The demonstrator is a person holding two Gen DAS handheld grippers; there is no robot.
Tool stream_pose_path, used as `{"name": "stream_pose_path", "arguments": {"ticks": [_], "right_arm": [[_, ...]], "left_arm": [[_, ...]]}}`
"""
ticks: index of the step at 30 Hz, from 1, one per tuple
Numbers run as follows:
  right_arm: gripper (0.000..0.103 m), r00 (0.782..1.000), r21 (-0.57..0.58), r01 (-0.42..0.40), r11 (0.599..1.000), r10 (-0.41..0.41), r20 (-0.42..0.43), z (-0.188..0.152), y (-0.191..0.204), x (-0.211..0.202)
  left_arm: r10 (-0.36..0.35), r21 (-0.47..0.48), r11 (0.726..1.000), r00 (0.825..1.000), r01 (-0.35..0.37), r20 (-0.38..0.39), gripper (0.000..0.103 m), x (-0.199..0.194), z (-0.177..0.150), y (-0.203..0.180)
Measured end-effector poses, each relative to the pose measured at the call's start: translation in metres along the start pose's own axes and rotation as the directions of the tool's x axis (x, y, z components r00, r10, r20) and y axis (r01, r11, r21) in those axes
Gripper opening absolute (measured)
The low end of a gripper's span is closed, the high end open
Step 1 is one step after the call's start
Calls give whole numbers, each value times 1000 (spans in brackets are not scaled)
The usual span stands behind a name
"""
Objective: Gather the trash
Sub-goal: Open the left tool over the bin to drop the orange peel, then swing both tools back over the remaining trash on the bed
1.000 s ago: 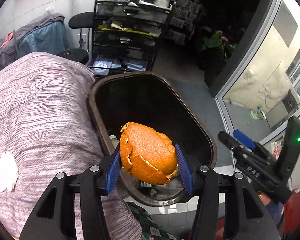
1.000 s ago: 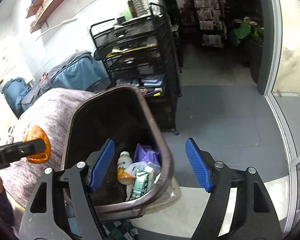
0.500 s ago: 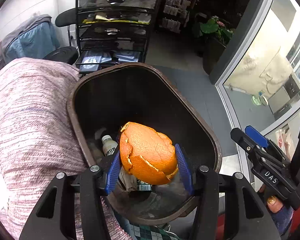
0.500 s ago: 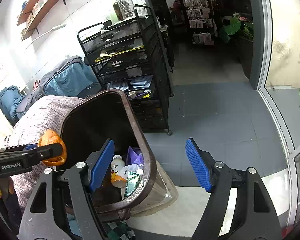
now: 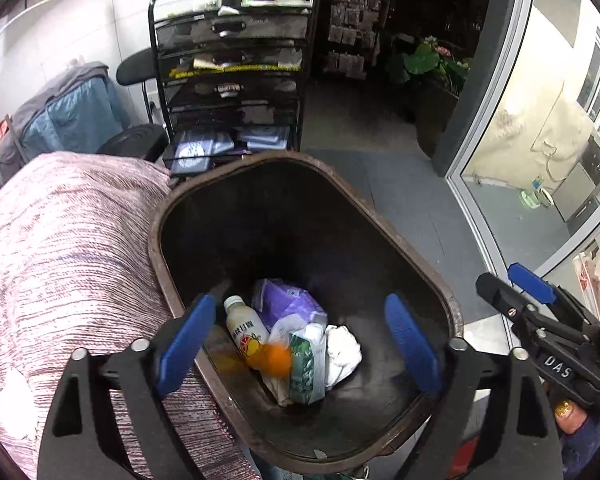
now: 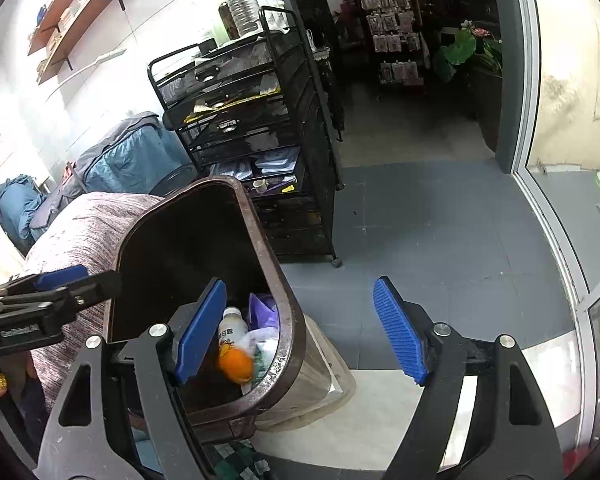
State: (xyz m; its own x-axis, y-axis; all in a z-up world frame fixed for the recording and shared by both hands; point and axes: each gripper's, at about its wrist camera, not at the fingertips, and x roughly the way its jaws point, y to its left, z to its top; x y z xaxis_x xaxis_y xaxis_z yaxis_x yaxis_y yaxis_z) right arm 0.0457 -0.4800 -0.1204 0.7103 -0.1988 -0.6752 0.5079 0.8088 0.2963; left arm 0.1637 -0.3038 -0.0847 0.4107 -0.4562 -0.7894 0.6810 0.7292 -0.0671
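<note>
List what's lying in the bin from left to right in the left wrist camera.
Bottle → orange peel → green packet → white tissue.

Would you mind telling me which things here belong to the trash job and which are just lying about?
Job: trash bin, orange peel in it, milk bottle, purple bag, green packet, left gripper.

Lying about: black drawer cart, blue bags, potted plant.
</note>
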Motion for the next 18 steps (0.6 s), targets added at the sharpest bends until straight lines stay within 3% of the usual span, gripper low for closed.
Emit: {"name": "stream_pose_path", "arguments": {"ticks": [10,18], "right_arm": [[82,999,-30,-43,999,43,-9,-3,12,1],[83,994,-82,-106,991,104,-31,-8,47,6]], "left_arm": [[36,-27,999,983,-31,179,97,-63,-11,15],[45,-79,996,972,-27,232,97,-104,-33,40]]}}
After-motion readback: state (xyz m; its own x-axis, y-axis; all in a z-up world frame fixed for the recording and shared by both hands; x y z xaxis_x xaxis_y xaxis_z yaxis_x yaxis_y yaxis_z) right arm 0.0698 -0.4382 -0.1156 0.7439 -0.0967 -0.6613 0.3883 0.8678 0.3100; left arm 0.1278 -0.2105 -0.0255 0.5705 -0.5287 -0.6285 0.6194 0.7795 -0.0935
